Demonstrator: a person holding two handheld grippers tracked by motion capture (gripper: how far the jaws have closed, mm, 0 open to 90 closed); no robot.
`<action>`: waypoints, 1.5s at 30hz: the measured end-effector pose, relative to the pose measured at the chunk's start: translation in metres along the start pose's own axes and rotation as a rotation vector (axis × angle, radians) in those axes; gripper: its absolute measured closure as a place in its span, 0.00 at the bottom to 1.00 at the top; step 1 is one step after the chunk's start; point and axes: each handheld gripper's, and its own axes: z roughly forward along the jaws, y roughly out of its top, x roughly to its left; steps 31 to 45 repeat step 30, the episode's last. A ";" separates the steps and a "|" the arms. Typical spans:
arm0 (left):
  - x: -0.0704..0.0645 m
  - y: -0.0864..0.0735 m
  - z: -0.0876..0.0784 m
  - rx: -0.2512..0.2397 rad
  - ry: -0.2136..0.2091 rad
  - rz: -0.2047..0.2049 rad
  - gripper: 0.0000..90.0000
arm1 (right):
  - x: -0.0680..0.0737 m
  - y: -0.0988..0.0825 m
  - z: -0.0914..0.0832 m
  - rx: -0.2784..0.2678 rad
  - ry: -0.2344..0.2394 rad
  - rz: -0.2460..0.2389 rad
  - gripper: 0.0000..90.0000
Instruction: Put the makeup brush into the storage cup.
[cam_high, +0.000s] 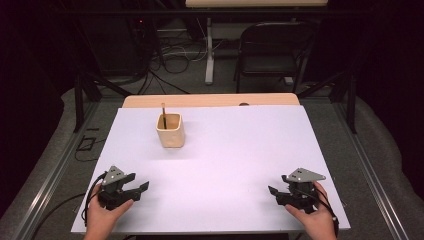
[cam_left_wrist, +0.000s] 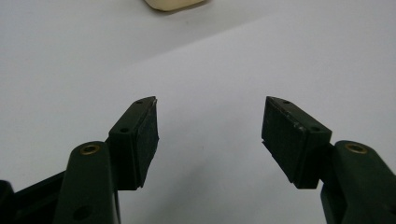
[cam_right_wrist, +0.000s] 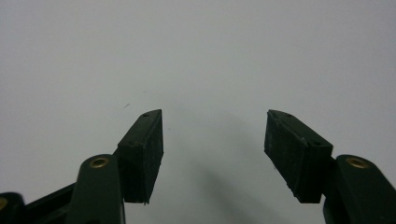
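Note:
A cream square cup (cam_high: 171, 130) stands on the far left part of the white board (cam_high: 225, 165), with a thin brown stick (cam_high: 163, 112) upright in it. My left gripper (cam_high: 140, 185) rests low at the near left of the board, open with nothing between its jaws. My right gripper (cam_high: 273, 192) sits at the near right, also open and empty. In the left gripper view the jaws (cam_left_wrist: 210, 126) stand wide over bare white board, and the cup's base (cam_left_wrist: 175, 3) shows at the top edge. The right gripper view has open jaws (cam_right_wrist: 215, 140) over plain white surface.
The board lies on a wooden table whose far edge (cam_high: 210, 100) shows behind it. Metal frame rails (cam_high: 372, 170) run along both sides. A dark folding chair (cam_high: 272, 50) and cables stand on the floor beyond the table.

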 end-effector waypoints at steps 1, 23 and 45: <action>0.000 0.000 0.000 0.002 0.001 0.002 0.40 | 0.000 -0.001 0.000 0.003 0.000 -0.002 0.41; 0.000 -0.007 0.004 0.026 0.011 0.004 0.40 | -0.002 -0.008 0.002 0.014 -0.004 0.017 0.41; 0.002 -0.009 0.005 0.026 0.008 -0.016 0.40 | -0.004 -0.010 0.002 0.007 -0.007 0.023 0.41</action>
